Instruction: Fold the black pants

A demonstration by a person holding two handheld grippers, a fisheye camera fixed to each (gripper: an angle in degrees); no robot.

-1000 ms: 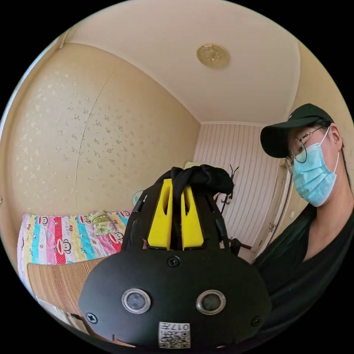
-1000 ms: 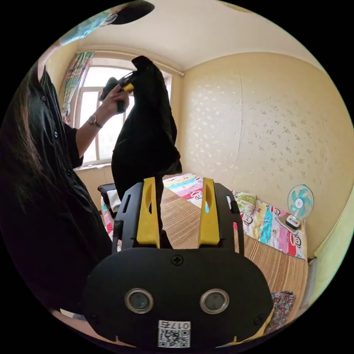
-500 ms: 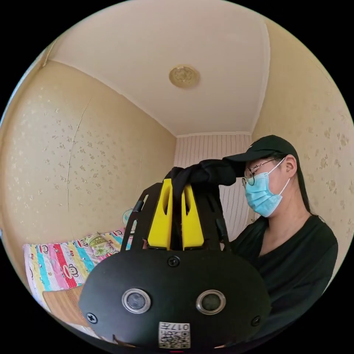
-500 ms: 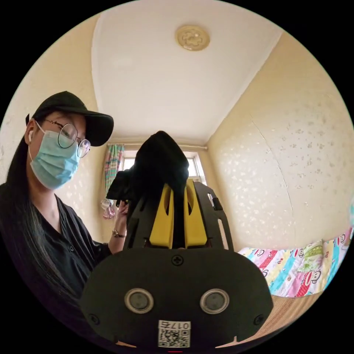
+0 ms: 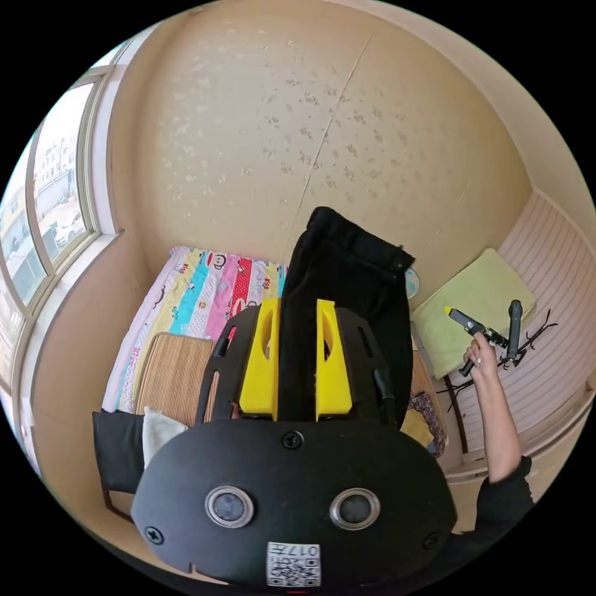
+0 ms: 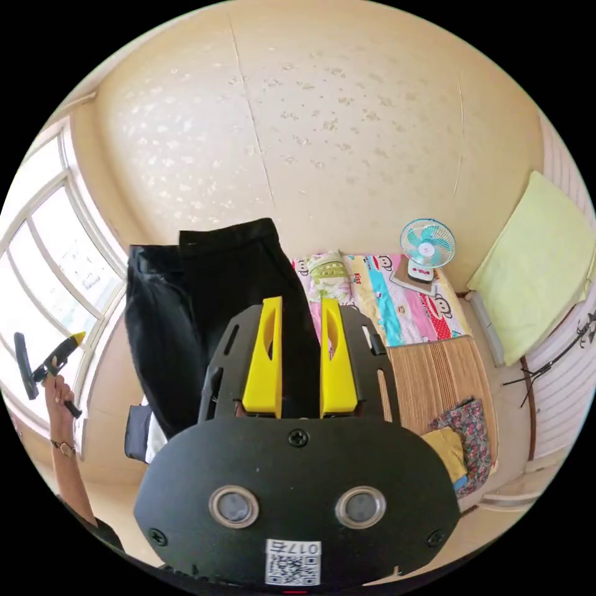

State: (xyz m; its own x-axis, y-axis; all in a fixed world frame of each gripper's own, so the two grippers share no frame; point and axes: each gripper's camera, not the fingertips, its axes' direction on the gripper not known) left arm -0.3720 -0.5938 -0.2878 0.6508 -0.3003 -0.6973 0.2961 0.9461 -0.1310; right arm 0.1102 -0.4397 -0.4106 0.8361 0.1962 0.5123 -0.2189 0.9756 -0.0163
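Pants (image 5: 347, 298), black, hang at the centre of the left gripper view, clamped between the yellow jaws of the left gripper (image 5: 297, 363). At centre left of the right gripper view the same garment drapes behind the right gripper (image 6: 299, 360), whose jaws grip an edge of the cloth. Below lie a colourful bedsheet (image 6: 410, 298) and a woven mat (image 6: 434, 379); a small fan (image 6: 427, 245) stands at upper right.
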